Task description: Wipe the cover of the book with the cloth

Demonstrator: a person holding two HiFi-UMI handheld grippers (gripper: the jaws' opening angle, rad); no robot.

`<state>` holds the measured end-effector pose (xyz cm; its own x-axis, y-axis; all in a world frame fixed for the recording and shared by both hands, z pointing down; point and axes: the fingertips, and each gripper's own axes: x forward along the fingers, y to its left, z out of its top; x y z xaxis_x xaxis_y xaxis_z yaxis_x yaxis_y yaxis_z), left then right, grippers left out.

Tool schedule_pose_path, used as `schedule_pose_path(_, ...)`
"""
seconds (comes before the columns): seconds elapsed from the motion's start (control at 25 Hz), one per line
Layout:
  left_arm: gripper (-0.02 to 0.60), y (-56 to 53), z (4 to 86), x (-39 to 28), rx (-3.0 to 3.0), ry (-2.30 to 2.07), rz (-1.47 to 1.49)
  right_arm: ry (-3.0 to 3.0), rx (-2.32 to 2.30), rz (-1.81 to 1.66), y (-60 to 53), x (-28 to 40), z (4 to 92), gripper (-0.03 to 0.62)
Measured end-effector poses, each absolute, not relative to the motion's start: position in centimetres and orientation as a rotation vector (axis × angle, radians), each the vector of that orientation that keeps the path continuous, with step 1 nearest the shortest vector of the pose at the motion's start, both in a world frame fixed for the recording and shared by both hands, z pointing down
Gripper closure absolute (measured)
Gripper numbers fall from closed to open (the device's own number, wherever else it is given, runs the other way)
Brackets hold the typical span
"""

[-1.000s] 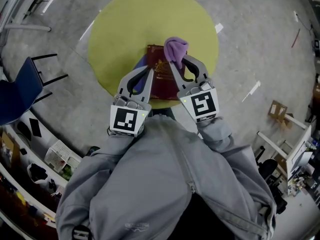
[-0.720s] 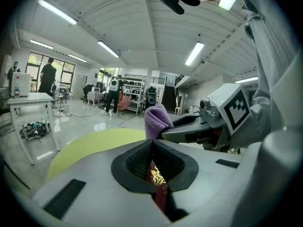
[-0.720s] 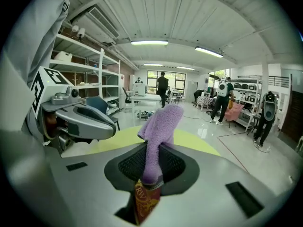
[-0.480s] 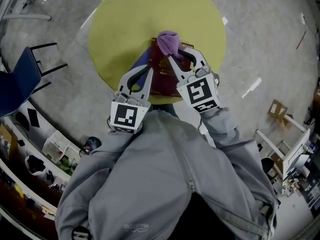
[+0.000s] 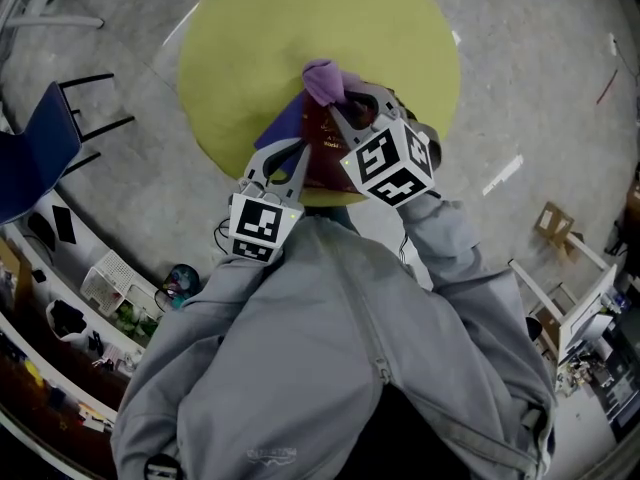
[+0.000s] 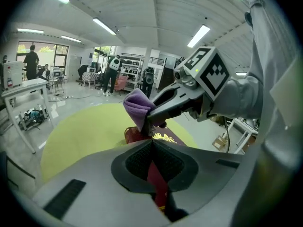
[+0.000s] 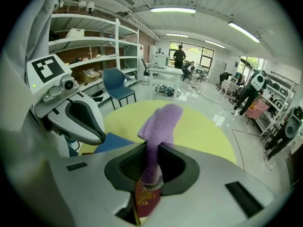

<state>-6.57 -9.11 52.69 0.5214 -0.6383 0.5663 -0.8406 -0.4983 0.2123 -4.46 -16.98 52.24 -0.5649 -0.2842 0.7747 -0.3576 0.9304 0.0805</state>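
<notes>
book [image 5: 318,153] is laid on the yellow tabletop [image 5: 240,58] | left gripper [image 6: 151,143]: fingers closed on book's left edge, held low | right gripper [image 7: 150,150]: fingers clamped on purple cloth [image 7: 161,119], cloth set at book's far end, gripper tilted downward

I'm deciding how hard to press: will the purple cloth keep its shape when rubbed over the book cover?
Probably not: the cloth bunches and folds over beyond the right claw, so it looks soft and limp. Its fuzzy pile will likely drag rather than slide. It seems light, since a pinch at one end holds it up.
</notes>
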Motion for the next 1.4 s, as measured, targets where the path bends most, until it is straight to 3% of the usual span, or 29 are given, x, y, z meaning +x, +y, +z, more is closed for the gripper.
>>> schedule_pose_path(0.84, 0.563, -2.9, 59.0, -6.8, 2.112, -0.921, 0.806, -2.066, 0.233, 0.118, -16.9, -7.0, 56.7, 0.519)
schedule_pose_path(1.4, 0.563, -2.7, 59.7, -6.5, 2.057, -0.978, 0.821, -2.025, 0.245, 0.149, -16.4, -4.4, 57.6, 0.519)
